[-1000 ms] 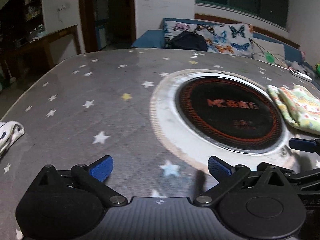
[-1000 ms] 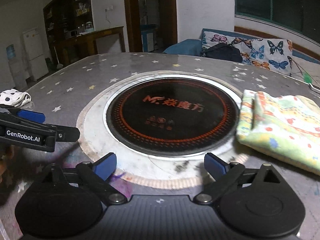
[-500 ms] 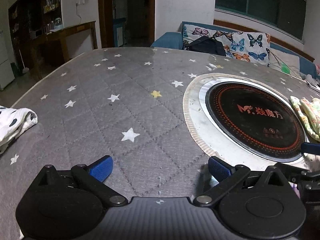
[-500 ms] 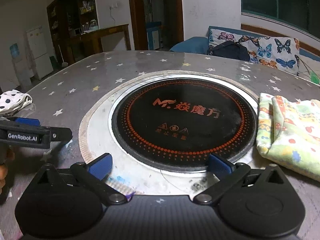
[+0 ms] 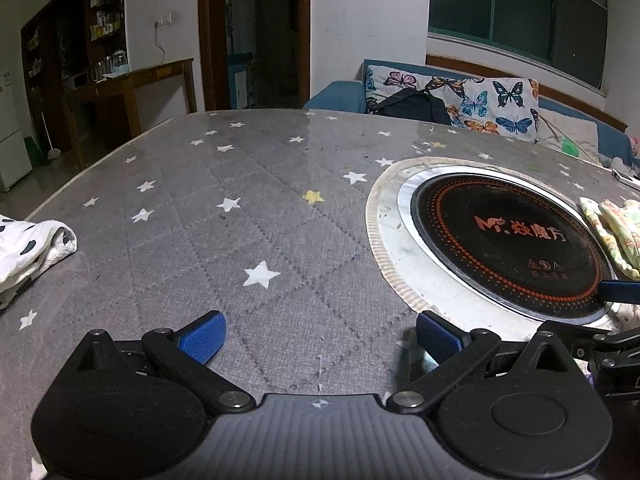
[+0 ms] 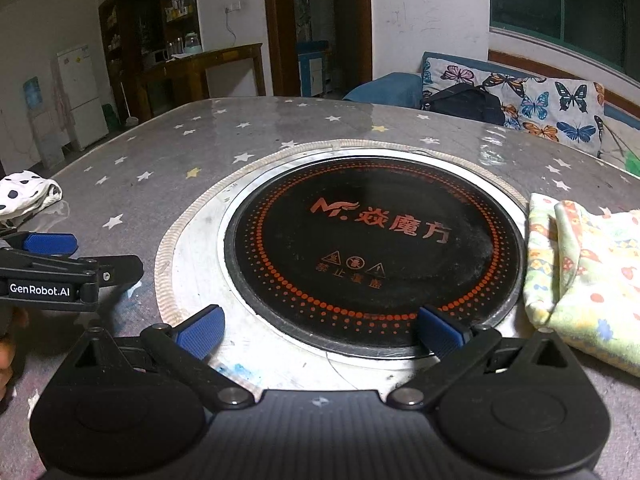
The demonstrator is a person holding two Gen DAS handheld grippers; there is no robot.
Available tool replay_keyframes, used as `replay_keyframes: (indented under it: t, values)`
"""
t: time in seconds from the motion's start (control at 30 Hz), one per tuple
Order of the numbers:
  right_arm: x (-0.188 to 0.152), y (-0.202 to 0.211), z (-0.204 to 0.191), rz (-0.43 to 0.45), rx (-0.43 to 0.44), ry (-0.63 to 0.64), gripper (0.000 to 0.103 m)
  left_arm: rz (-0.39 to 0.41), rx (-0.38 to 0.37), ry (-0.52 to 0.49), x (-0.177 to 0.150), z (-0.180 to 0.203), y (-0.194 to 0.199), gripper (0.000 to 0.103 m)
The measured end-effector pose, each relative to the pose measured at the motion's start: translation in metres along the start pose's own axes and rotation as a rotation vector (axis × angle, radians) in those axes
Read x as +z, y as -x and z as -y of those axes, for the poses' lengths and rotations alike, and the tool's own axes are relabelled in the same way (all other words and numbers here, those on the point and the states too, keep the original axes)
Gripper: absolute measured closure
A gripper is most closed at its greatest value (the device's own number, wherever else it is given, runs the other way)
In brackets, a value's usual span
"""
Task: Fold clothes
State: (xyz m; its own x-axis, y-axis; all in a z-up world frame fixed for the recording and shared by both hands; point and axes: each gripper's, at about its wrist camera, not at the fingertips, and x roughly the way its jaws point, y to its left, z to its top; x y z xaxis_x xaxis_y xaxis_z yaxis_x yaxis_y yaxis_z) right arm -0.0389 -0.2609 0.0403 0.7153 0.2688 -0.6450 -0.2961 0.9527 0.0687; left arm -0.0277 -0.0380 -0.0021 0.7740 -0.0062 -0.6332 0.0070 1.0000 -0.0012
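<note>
A folded pastel patterned garment [image 6: 588, 268] lies on the table to the right of the round cooktop; its edge shows in the left wrist view [image 5: 616, 232]. A white garment with dark dots [image 5: 28, 248] lies at the table's left edge, also in the right wrist view [image 6: 24, 196]. My left gripper [image 5: 318, 338] is open and empty over the grey star cloth. My right gripper [image 6: 320, 330] is open and empty over the cooktop's near rim. One blue fingertip [image 5: 620, 291] of the right gripper shows at the right of the left wrist view.
A black round induction cooktop [image 6: 372, 248] with a metal ring is set into the table [image 5: 240, 240], which has a grey star-print cover. A sofa with a butterfly cushion [image 5: 460, 100] and a black bag stands behind the table. A wooden sideboard [image 6: 200, 76] is at the back left.
The left gripper has swung to the left, so the cooktop has shifted right in its view and the dotted garment has come in further. The right gripper has moved slightly closer to the cooktop.
</note>
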Motion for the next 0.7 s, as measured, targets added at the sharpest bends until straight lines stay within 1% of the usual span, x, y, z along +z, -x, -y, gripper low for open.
replay_keyframes:
  t: [0.7]
  values:
    - [-0.001, 0.0013, 0.0004, -0.002, -0.003, 0.012, 0.0, 0.002, -0.001, -0.001, 0.0003, -0.0001, -0.0025, 0.0]
